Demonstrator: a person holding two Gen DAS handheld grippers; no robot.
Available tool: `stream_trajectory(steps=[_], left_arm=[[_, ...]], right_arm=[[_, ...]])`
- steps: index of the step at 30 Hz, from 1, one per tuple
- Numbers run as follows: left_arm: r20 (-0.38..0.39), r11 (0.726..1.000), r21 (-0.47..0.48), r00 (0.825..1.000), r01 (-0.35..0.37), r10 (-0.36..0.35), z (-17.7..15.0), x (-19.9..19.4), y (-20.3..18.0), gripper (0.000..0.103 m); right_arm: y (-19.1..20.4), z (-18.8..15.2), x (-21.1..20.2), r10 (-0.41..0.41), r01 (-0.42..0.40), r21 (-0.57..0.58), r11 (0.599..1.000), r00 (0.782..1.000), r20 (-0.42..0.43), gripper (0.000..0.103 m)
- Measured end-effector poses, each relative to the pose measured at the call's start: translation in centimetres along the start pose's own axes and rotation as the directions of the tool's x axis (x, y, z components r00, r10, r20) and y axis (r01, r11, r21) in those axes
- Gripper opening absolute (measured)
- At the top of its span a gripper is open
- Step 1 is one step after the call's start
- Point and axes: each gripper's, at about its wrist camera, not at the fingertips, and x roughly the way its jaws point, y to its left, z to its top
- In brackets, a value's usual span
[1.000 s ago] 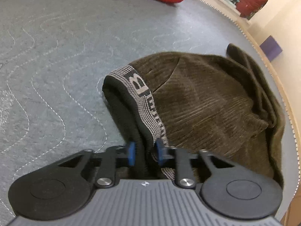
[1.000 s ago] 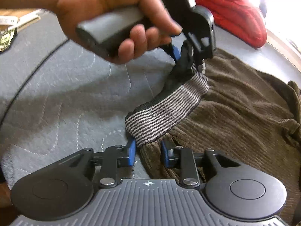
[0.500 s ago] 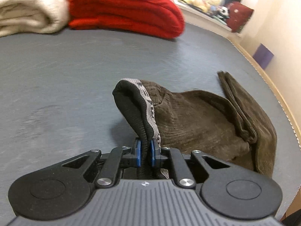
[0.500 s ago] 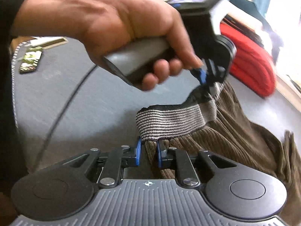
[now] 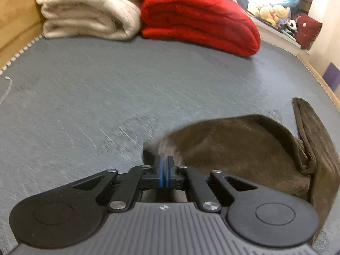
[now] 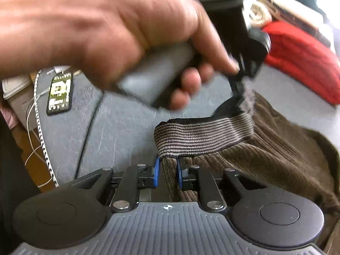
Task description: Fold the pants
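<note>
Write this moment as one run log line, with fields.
step: lift waistband | left gripper: shut on pants | right gripper: on pants, closure unclear | surface: grey mat

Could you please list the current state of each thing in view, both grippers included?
Left gripper: shut on the waistband, lifting it.
Right gripper: pads close on the waistband's other end, grip unclear.
Brown corduroy pants: bunched on the bed, not yet folded.
Striped waistband: raised, stretched between grippers.
Red blanket: folded.
Cream blanket: folded.
Phone: lying flat, screen lit.
</note>
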Motion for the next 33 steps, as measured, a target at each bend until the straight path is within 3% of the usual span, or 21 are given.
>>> stream_trajectory(steps=[1, 3, 5, 7, 9, 11, 15, 17, 19, 21, 22, 24, 25, 26, 27, 29, 33], left_arm=[[0.005, 1.000, -0.016, 1.000, 0.016, -0.016, 0.1, -0.4, 0.1, 0.004], [0.016, 0.998, -0.036, 0.999, 0.049, -0.048, 0.2, -1.5, 0.1, 0.011], [0.052, 0.997, -0.022, 0.996, 0.076, -0.075, 0.5, -3.0, -1.3, 0.028], [0.108, 0.996, 0.016, 0.990, 0.093, -0.094, 0.5, -5.3, -3.0, 0.060], [0.163, 0.997, 0.052, 0.985, 0.054, -0.062, 0.2, -7.7, -5.0, 0.077], [0.218, 0.996, 0.092, 0.976, 0.001, -0.021, 0.2, -10.4, -7.3, 0.086], [0.243, 0.986, 0.154, 0.965, 0.061, -0.097, -2.0, -15.6, -11.3, 0.103], [0.234, 0.984, 0.159, 0.965, 0.080, -0.117, -4.0, -16.9, -12.9, 0.103], [0.277, 0.994, 0.104, 0.959, 0.031, -0.059, -6.1, -17.0, -13.7, 0.103], [0.217, 0.998, 0.064, 0.976, -0.025, 0.010, -7.6, -15.3, -14.2, 0.097], [0.168, 0.998, 0.055, 0.986, -0.031, 0.022, -7.7, -14.4, -14.4, 0.071], [0.128, 0.999, 0.037, 0.992, -0.019, 0.015, -7.6, -12.9, -14.4, 0.034], [0.123, 0.999, 0.044, 0.992, -0.022, 0.016, -7.5, -12.4, -14.6, 0.021], [0.126, 0.998, 0.058, 0.992, -0.029, 0.021, -7.4, -12.0, -14.8, 0.015], [0.125, 0.997, 0.068, 0.992, -0.035, 0.027, -7.3, -11.5, -15.0, 0.012], [0.115, 0.998, 0.067, 0.993, -0.022, 0.014, -6.9, -10.5, -15.0, 0.012], [0.119, 0.994, 0.106, 0.993, 0.002, -0.014, -6.2, -8.9, -15.6, 0.012]], right_arm=[[-0.8, -0.3, -0.1, 0.000, 0.001, 0.020, 1.000, 1.000, -0.024, 0.021], [-2.6, -0.9, -2.2, -0.011, 0.010, 0.057, 0.998, 1.000, 0.009, 0.023], [-4.9, -1.7, -5.0, -0.011, 0.008, 0.085, 0.996, 0.999, 0.038, 0.028], [-7.3, -2.4, -7.9, -0.034, 0.026, 0.105, 0.994, 0.997, 0.072, 0.031], [-10.0, -3.3, -10.4, -0.089, 0.077, 0.116, 0.990, 0.991, 0.098, 0.031], [-13.5, -4.1, -13.1, -0.165, 0.146, 0.155, 0.977, 0.979, 0.120, 0.031], [-21.5, -6.4, -18.3, -0.317, 0.276, 0.255, 0.927, 0.939, 0.137, 0.031], [-25.5, -7.8, -20.2, -0.376, 0.319, 0.328, 0.889, 0.918, 0.125, 0.032], [-28.6, -9.0, -20.6, -0.403, 0.338, 0.385, 0.859, 0.910, 0.099, 0.036], [-31.2, -10.5, -20.3, -0.419, 0.354, 0.418, 0.837, 0.905, 0.072, 0.045], [-32.1, -11.1, -19.8, -0.430, 0.366, 0.430, 0.826, 0.901, 0.058, 0.046], [-33.2, -12.3, -18.2, -0.467, 0.395, 0.480, 0.784, 0.883, 0.036, 0.047], [-33.7, -13.1, -17.2, -0.481, 0.400, 0.520, 0.755, 0.876, 0.025, 0.047], [-33.7, -13.5, -15.7, -0.465, 0.393, 0.546, 0.740, 0.885, -0.007, 0.047], [-34.9, -13.5, -14.8, -0.436, 0.391, 0.559, 0.731, 0.898, -0.058, 0.046], [-36.0, -13.0, -14.6, -0.447, 0.368, 0.594, 0.716, 0.895, -0.017, 0.047], [-37.0, -11.7, -11.4, -0.419, 0.365, 0.568, 0.738, 0.907, -0.037, 0.047]])
